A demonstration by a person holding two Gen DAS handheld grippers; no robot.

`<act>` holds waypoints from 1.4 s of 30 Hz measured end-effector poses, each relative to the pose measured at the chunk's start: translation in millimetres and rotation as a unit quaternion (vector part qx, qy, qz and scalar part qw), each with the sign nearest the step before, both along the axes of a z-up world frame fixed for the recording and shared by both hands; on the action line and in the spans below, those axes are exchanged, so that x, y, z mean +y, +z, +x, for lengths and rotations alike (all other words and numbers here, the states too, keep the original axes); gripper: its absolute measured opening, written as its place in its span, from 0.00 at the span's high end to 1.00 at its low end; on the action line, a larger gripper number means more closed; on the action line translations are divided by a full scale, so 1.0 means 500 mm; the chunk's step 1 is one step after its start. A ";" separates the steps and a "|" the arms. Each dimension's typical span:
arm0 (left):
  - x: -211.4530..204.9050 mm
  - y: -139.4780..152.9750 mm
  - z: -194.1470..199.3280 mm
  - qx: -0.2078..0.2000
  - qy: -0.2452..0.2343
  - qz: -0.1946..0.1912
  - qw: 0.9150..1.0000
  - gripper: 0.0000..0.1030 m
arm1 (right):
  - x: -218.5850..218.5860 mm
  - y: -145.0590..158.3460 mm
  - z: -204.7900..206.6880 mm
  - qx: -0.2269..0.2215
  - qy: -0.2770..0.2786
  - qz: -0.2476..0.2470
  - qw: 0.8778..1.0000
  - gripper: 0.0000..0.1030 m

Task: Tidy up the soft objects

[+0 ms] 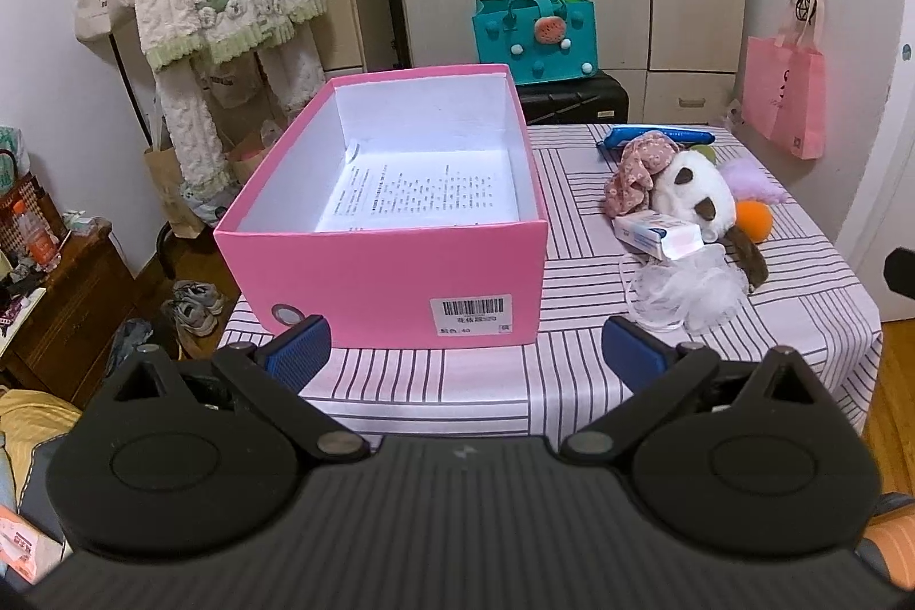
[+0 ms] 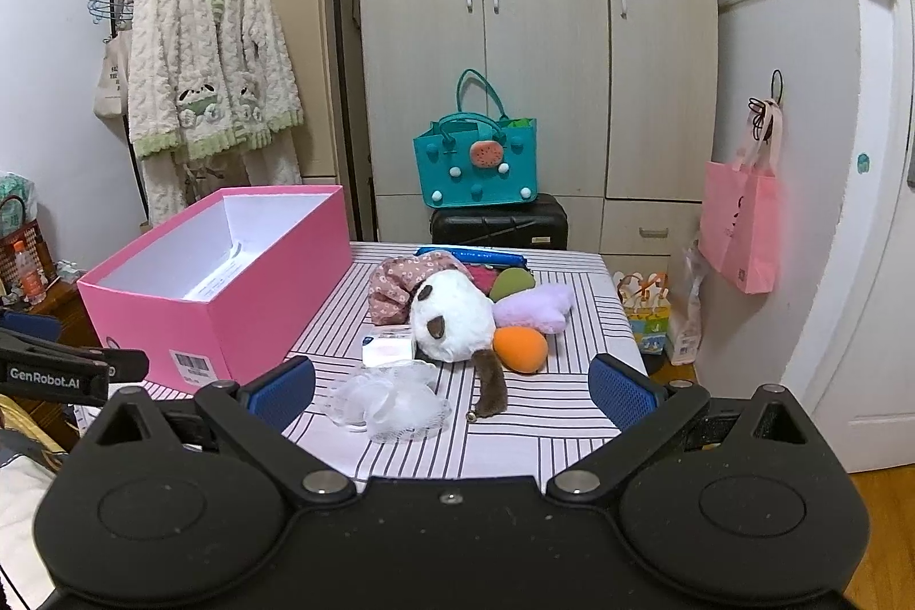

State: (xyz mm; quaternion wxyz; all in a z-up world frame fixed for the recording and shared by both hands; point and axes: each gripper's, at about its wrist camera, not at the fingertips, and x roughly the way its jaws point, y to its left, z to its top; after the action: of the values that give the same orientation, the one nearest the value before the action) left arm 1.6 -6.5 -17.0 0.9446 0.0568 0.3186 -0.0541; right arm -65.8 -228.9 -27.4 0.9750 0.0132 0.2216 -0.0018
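An open pink box (image 1: 394, 278) (image 2: 229, 290) with a printed sheet inside stands on the left of the striped table (image 1: 572, 381) (image 2: 543, 415). To its right lies a pile: a white and brown plush dog (image 1: 695, 195) (image 2: 452, 318), a white mesh bath pouf (image 1: 686, 290) (image 2: 394, 401), an orange sponge (image 1: 754, 218) (image 2: 519, 347), a purple fluffy item (image 2: 540, 304), a floral cloth (image 1: 635, 170) (image 2: 394, 287) and a small white carton (image 1: 657, 232) (image 2: 389, 350). My left gripper (image 1: 466, 353) is open in front of the box. My right gripper (image 2: 452, 390) is open, empty, just before the pouf.
A blue pencil case (image 1: 652, 135) (image 2: 474, 256) lies at the table's far edge. Behind stand a black suitcase (image 2: 497, 221) with a teal bag (image 2: 477, 164), wardrobes, a clothes rack (image 2: 206, 72) at left and a pink bag (image 2: 740, 221) hanging at right.
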 end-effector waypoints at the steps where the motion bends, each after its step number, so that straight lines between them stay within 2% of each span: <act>1: 0.001 0.000 -0.001 -0.002 0.001 -0.001 1.000 0.00 | 0.000 0.000 0.001 0.001 0.001 0.002 1.000 0.00; 7: 0.001 0.000 -0.007 -0.017 0.000 -0.003 1.000 0.00 | 0.005 -0.006 -0.006 -0.013 0.010 -0.001 1.000 0.00; 12: 0.012 -0.002 -0.021 -0.042 -0.011 -0.035 0.998 0.00 | 0.008 -0.003 -0.023 -0.045 0.014 -0.001 0.999 0.00; 17: 0.018 -0.002 -0.031 -0.060 -0.008 -0.050 0.997 0.00 | 0.010 -0.002 -0.040 -0.067 0.016 -0.004 0.998 0.00; 23: 0.017 -0.004 -0.036 -0.082 0.002 -0.033 0.996 0.00 | 0.013 -0.009 -0.045 -0.069 0.013 -0.010 0.997 0.00; 42: 0.021 -0.017 -0.037 -0.077 0.007 -0.029 0.997 0.00 | 0.021 -0.016 -0.042 -0.060 0.012 -0.022 0.998 0.00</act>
State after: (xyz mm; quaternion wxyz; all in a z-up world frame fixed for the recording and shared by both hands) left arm -17.0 4.0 -25.4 0.9680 0.0306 0.2434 -0.0520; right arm -86.7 -218.5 -35.6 0.9866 -0.0105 0.1628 0.0055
